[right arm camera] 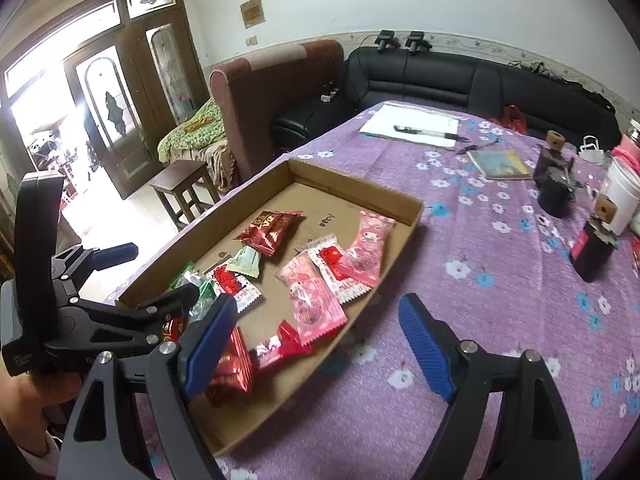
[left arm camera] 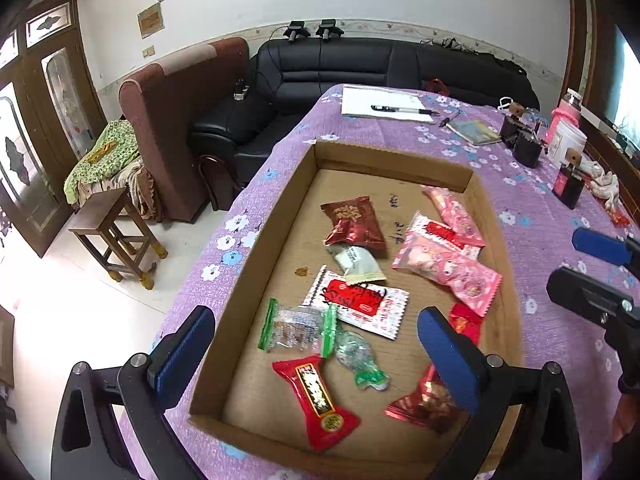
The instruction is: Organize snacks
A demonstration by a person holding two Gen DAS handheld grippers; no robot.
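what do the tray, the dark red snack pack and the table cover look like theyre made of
Tray: plain brown corrugated cardboard, matte, with raw cut edges and pen marks on the floor.
Dark red snack pack: likely foil-lined plastic film, glossy, with crinkled highlights and crimped ends.
Table cover: seemingly woven or quilted fabric, purple, matte, with a fine ribbed texture and printed flowers.

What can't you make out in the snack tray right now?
- Red snack, left wrist view: partly behind the left hand-held gripper's finger, blurred.
- Green-edged packets, right wrist view: partly behind the left gripper.
- Handwriting on the cardboard tray: too small to read.
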